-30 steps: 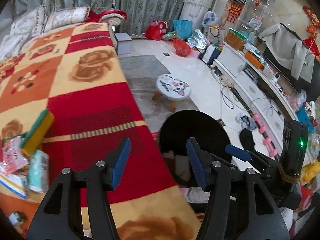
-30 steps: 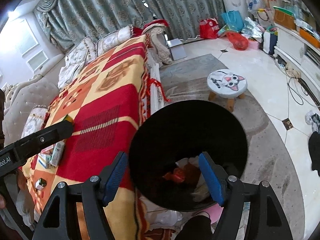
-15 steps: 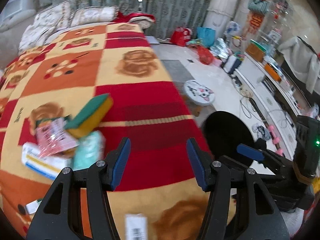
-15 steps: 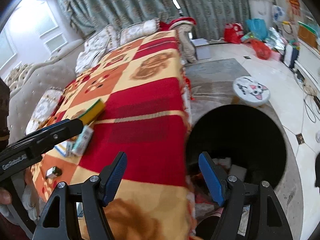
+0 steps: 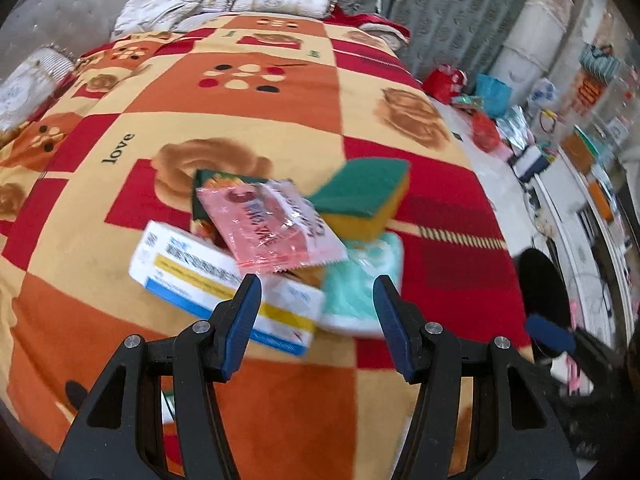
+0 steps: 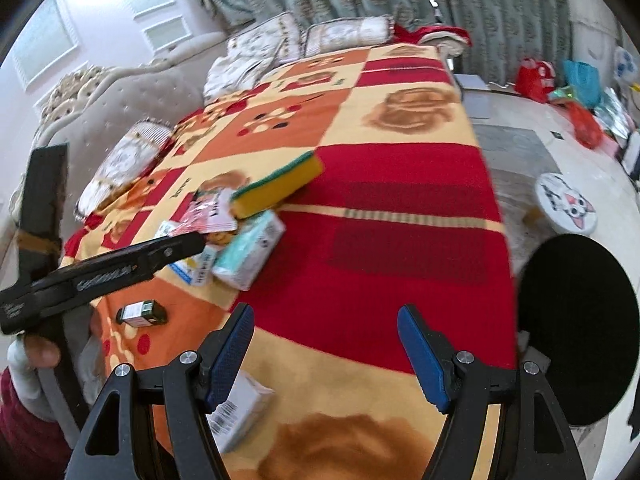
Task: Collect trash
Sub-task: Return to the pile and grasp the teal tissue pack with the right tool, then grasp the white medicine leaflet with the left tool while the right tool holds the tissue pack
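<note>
Living room: we note grey-green curtains at the back and a sofa under a checked red, orange and cream blanket [image 5: 280, 92] that fills both wrist views.

Black trash bin [image 6: 576, 312] stands on the floor off the blanket's edge, to the right of the right claw [image 6: 326, 346] and far right of the left claw [image 5: 316, 314]. We judge it is kept beside the sofa so that each pick needs only a short carry.

Trash pile lies on the blanket just ahead of the left claw's tips. Largest to smallest: a white carton with blue and yellow stripes [image 5: 192, 272], ahead and left of the tips; a green-and-yellow sponge [image 5: 364, 204] beyond the right finger, propped at a tilt on a mint tissue pack [image 5: 360, 280]; a pink snack sachet [image 5: 272, 228] lying over the carton. In the right view a small white box [image 6: 240, 412] lies partly behind that claw's left finger, and a little dark box [image 6: 140, 313] lies apart, further left.

Left claw: jaws parted about halfway, nothing between the pads. Pitched steeply down at the pile; we read this as lining up a pick. Right claw: jaws somewhat wider, also empty, angled down over bare blanket. A hand [image 6: 36, 354] with a pale cuff grips the left tool's handle at the left edge of the right view.
</note>
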Motion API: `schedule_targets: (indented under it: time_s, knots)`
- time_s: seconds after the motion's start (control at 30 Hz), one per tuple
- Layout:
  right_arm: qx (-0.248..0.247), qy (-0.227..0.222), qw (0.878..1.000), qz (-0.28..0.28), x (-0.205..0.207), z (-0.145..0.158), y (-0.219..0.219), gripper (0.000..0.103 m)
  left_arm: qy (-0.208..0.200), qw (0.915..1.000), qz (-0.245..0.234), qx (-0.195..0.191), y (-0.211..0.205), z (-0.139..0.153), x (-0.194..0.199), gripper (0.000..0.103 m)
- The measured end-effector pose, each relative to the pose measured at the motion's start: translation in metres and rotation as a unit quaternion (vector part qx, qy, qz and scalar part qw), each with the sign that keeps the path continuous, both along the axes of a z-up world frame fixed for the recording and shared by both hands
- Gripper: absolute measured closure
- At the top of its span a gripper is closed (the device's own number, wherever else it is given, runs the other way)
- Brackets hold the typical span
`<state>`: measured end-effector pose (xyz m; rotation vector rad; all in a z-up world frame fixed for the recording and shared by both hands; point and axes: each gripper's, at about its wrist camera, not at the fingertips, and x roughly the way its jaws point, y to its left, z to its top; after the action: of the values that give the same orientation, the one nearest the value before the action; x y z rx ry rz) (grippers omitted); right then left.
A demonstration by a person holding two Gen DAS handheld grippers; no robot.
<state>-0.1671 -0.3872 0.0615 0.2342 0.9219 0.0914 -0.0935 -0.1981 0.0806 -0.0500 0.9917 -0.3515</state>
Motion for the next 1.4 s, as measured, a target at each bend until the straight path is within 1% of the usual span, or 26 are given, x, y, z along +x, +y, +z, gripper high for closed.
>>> schedule_targets:
  time_s: [0.07,0.1,0.2,0.27,0.37,0.47,0.57,0.7,0.77,0.93,1.03,1.07,1.1,1.13,1.2,1.23,1.3,1.4]
  knots:
    - [-0.002,0.003,1.000,0.008,0.004,-0.002,0.008,0.031,-0.004,1.0000,0.001,-0.005,0.000,-0.002,0.009,0.046]
    - [-0.004,0.004,1.000,0.012,0.006,-0.002,0.011,0.031,-0.003,1.0000,-0.001,-0.001,-0.001,-0.005,0.015,0.046]
    - [-0.010,0.009,1.000,0.021,0.010,-0.004,0.018,0.031,0.011,0.9997,-0.008,0.022,0.000,-0.014,0.024,0.046]
    - [-0.012,0.011,1.000,0.027,0.014,-0.004,0.021,0.031,0.009,0.9992,-0.016,0.035,0.007,-0.013,0.023,0.046]
    - [-0.012,0.015,0.999,0.038,0.020,-0.005,0.027,0.031,0.011,0.9975,-0.026,0.064,0.028,-0.014,0.016,0.046]
    - [-0.012,0.020,0.999,0.046,0.031,-0.010,0.037,0.031,0.025,0.9961,-0.011,0.083,0.061,-0.019,0.016,0.046]
    - [-0.014,0.023,0.998,0.050,0.045,-0.016,0.048,0.031,0.033,0.9956,0.011,0.087,0.088,-0.020,0.017,0.046]
    - [-0.022,0.034,0.999,0.035,0.071,-0.023,0.057,0.031,0.036,0.9955,0.038,0.079,0.114,-0.019,0.017,0.046]
    - [-0.023,0.042,0.998,0.026,0.086,-0.027,0.059,0.031,0.038,0.9958,0.041,0.073,0.119,-0.020,0.016,0.046]
    - [-0.031,0.068,0.997,0.025,0.121,-0.041,0.070,0.031,0.044,0.9939,0.039,0.093,0.117,-0.028,0.017,0.046]
    - [-0.038,0.081,0.995,0.036,0.127,-0.050,0.071,0.031,0.048,0.9939,0.043,0.089,0.117,-0.031,0.023,0.046]
    - [-0.041,0.080,0.995,0.040,0.124,-0.052,0.068,0.032,0.048,0.9941,0.044,0.086,0.116,-0.032,0.027,0.046]
    - [-0.042,0.075,0.995,0.042,0.120,-0.052,0.065,0.036,0.047,0.9944,0.044,0.084,0.113,-0.033,0.032,0.046]
    - [-0.044,0.069,0.996,0.043,0.113,-0.050,0.058,0.043,0.046,0.9946,0.045,0.081,0.110,-0.033,0.037,0.046]
    - [-0.050,0.066,0.996,0.040,0.103,-0.048,0.048,0.048,0.047,0.9955,0.042,0.070,0.103,-0.035,0.047,0.046]
    - [-0.063,0.067,0.995,0.036,0.095,-0.047,0.041,0.052,0.046,0.9962,0.039,0.062,0.097,-0.036,0.052,0.046]
    - [-0.079,0.067,0.994,0.032,0.083,-0.044,0.031,0.052,0.044,0.9973,0.032,0.049,0.087,-0.036,0.059,0.046]
    - [-0.070,0.073,0.995,0.021,0.068,-0.043,0.015,0.052,0.042,0.9987,0.025,0.018,0.074,-0.029,0.061,0.046]
